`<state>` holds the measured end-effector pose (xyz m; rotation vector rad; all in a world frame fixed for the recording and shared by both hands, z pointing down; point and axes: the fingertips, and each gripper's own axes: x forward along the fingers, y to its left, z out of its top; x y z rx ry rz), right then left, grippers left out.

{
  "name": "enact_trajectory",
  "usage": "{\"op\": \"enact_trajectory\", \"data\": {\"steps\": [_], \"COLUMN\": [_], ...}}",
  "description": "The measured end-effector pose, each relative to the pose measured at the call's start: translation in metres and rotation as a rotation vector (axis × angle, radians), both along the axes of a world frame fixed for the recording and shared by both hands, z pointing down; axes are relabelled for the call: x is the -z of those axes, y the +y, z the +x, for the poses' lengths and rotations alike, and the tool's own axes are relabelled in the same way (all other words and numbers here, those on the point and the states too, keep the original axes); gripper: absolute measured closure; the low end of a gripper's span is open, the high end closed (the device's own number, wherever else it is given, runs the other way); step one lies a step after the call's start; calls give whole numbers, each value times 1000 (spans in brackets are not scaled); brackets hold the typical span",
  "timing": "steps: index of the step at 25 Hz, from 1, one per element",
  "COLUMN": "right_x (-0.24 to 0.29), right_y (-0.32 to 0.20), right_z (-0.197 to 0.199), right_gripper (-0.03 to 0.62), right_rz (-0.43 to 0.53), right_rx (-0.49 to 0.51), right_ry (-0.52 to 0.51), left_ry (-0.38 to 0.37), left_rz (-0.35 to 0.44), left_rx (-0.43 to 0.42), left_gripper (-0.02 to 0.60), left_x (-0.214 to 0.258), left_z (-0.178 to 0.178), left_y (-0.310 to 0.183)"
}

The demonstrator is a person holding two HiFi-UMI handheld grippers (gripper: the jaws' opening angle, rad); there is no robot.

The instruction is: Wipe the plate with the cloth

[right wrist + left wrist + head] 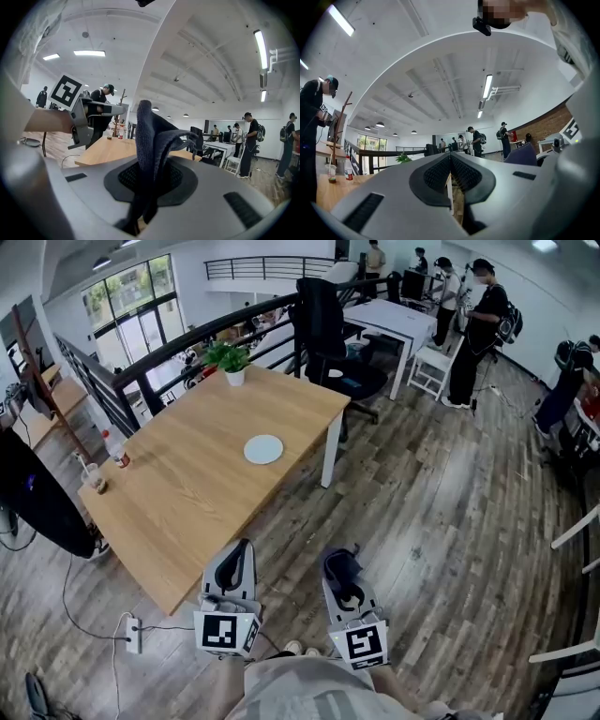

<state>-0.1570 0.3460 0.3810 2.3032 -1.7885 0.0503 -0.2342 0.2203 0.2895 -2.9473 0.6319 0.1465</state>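
Note:
A small white plate (pixel 263 448) lies on the wooden table (pixel 187 493), towards its right side. My right gripper (pixel 341 566) is shut on a dark blue-grey cloth (pixel 152 154) that stands up in folds out of its jaws (pixel 343 568). It hangs over the floor, short of the table's near corner. My left gripper (pixel 240 563) is shut with nothing between its pads (pixel 451 174), level with the table's near edge. Both are well short of the plate. The plate is not visible in either gripper view.
A potted plant (pixel 231 362) stands at the table's far corner; a bottle (pixel 116 448) and a cup (pixel 94 478) sit at its left edge. A black railing (pixel 159 357) runs behind the table. A black office chair (pixel 333 338), white desk and several people are beyond. A power strip (pixel 133 634) lies on the floor.

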Motion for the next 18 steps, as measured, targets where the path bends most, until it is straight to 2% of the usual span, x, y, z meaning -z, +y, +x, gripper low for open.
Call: {"op": "enact_trajectory", "data": {"steps": [8, 12, 15, 18], "right_x": [-40, -41, -45, -45], "right_y": [31, 29, 23, 1], "right_z": [9, 33, 54, 78], "right_gripper": [537, 537, 537, 537], "right_rz": [-68, -37, -38, -20], "right_rx": [-42, -101, -146, -143], "right_ry": [-50, -42, -93, -122], "left_ry": [-66, -62, -58, -29], "left_rz": [-17, -2, 1, -54], "left_rx": [10, -19, -22, -33], "left_gripper": [572, 572, 572, 572], "left_x": [-25, -30, -28, -41], "left_z": [11, 36, 49, 69], "left_y": [11, 1, -6, -26]}}
